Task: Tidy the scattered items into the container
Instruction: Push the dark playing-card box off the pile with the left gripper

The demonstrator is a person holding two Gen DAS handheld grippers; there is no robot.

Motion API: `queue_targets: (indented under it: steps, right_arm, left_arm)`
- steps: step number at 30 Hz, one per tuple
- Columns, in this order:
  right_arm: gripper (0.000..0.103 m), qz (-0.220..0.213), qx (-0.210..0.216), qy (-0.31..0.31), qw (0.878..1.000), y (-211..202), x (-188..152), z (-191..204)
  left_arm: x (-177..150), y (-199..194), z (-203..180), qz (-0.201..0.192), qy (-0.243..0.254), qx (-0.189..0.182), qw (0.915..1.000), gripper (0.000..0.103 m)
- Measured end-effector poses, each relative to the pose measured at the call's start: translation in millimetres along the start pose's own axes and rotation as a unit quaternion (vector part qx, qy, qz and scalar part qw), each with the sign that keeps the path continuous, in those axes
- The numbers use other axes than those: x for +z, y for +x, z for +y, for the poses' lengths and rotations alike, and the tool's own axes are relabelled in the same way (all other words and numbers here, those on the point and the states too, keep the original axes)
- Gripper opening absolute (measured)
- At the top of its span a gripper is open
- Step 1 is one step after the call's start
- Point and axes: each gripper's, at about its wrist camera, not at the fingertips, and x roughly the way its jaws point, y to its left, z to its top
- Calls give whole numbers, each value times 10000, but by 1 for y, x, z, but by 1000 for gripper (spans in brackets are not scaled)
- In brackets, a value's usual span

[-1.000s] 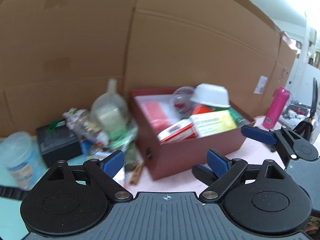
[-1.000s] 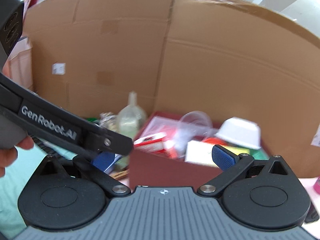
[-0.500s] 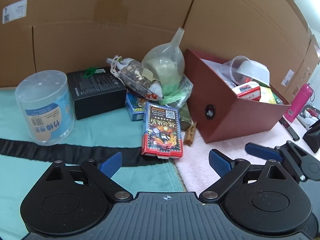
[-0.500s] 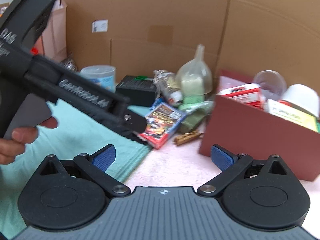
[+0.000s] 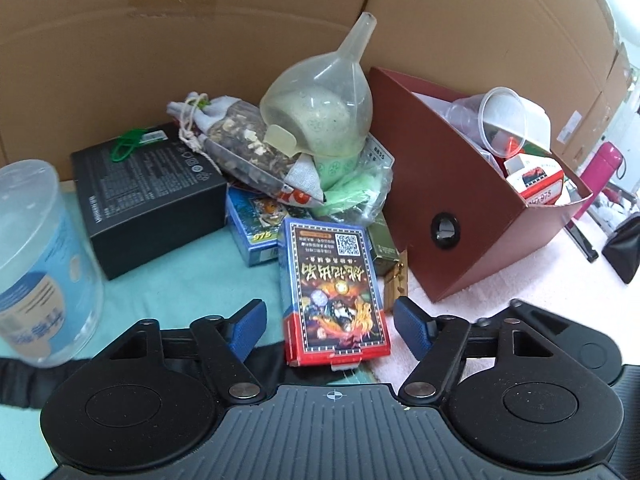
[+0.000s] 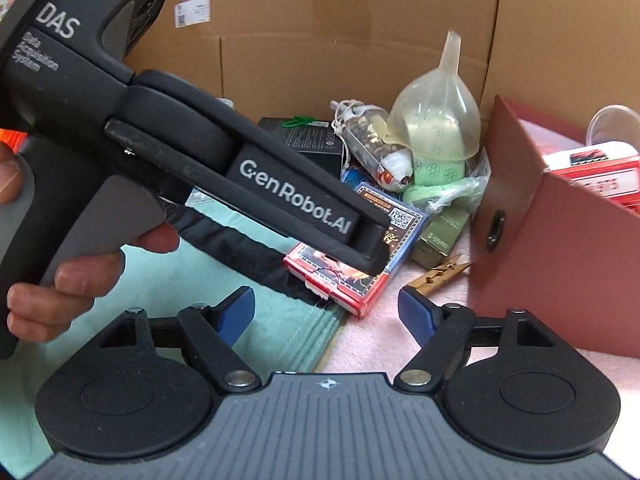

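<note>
A red and blue card box (image 5: pixel 334 288) lies flat on the cloth, and my open left gripper (image 5: pixel 330 322) straddles its near end without touching it. The dark red container (image 5: pixel 472 208) stands to its right, filled with several items. Behind the card box is a pile: a clear funnel (image 5: pixel 324 100), a herb pouch (image 5: pixel 244 144), a blue box (image 5: pixel 256 220) and a black box (image 5: pixel 148 192). My right gripper (image 6: pixel 326 312) is open and empty, a little short of the card box (image 6: pixel 360 264), with the left gripper's body (image 6: pixel 224 168) crossing above it.
A clear plastic tub (image 5: pixel 40 264) stands at the left. A wooden clothespin (image 6: pixel 438 274) and an olive box (image 6: pixel 440 236) lie by the container's (image 6: pixel 552 264) near wall. A cardboard wall (image 5: pixel 200 20) closes the back. A pink bottle (image 5: pixel 600 168) stands far right.
Both grippers swung left and down from the container toward the scattered pile. The left gripper has closed in on the card box, which now lies between its open fingers.
</note>
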Motion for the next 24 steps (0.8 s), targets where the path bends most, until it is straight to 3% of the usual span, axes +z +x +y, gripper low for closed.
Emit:
queue_targets:
  steps: [8, 12, 17, 22, 24]
  right_arm:
    - [81, 163, -241, 120, 9995, 19, 11, 6]
    - [72, 215, -323, 198, 9991, 22, 12, 3]
    - [70, 228, 8, -93, 9997, 10, 7, -1]
    - [69, 298, 686, -704, 9947, -12, -8, -7]
    - [59, 272, 878, -907, 9916, -25, -16, -10]
  left_arm:
    - [5, 16, 12, 227, -79, -209, 9995, 69]
    - [5, 14, 13, 273, -60, -267, 9993, 54]
    - [-3, 3, 6, 323, -12, -135, 9994, 53]
    - [-32, -20, -9, 470, 116, -157, 9987, 58]
    - [-43, -30, -16, 489, 171, -205, 9984, 63]
